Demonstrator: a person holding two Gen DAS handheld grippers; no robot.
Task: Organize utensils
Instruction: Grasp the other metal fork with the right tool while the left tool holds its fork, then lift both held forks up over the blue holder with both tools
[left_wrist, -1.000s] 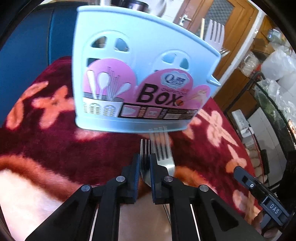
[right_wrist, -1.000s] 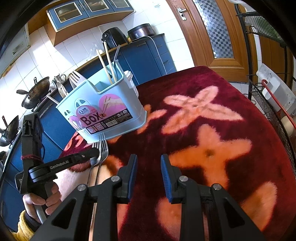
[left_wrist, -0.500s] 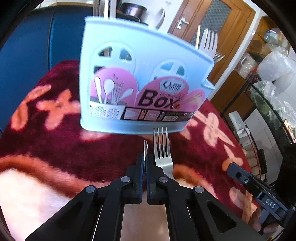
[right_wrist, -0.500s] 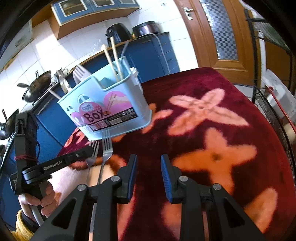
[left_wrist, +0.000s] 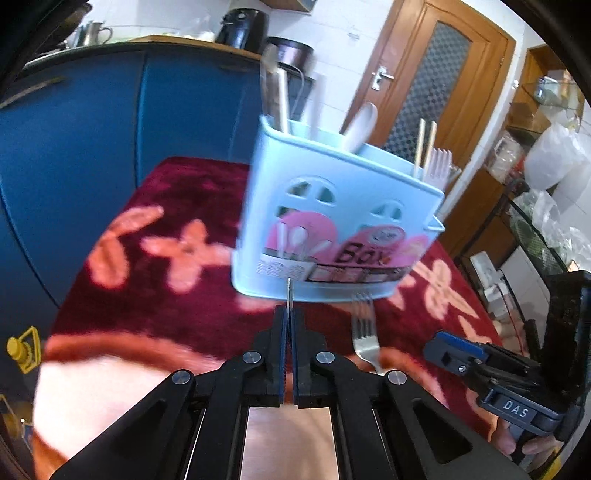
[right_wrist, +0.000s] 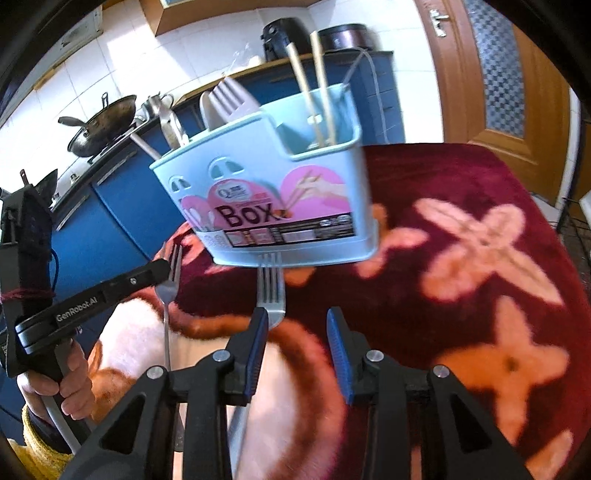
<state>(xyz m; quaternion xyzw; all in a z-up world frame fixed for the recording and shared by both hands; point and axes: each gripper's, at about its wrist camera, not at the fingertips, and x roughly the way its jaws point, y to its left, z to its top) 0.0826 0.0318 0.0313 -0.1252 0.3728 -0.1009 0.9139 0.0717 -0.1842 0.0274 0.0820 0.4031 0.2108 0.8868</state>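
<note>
A light blue utensil box (left_wrist: 332, 236) (right_wrist: 273, 199) stands on the red flowered cloth (left_wrist: 177, 280), holding chopsticks, a white spoon and plastic forks. My left gripper (left_wrist: 288, 321) is shut on a metal fork (left_wrist: 288, 291), seen edge-on, lifted in front of the box; the fork also shows in the right wrist view (right_wrist: 170, 280). A second metal fork (left_wrist: 364, 339) (right_wrist: 270, 295) lies on the cloth just before the box. My right gripper (right_wrist: 297, 325) is open, its left finger over this fork's neck.
Blue kitchen cabinets (left_wrist: 110, 122) run behind the table, with a wok (right_wrist: 103, 122) and appliances on the counter. A wooden door (left_wrist: 428, 85) stands at the back right. A wire rack (left_wrist: 535, 240) with bags is at the right.
My left gripper closed on one fork and lifted it up and left, away from the box. My right gripper moved left toward the fork that stays on the cloth.
</note>
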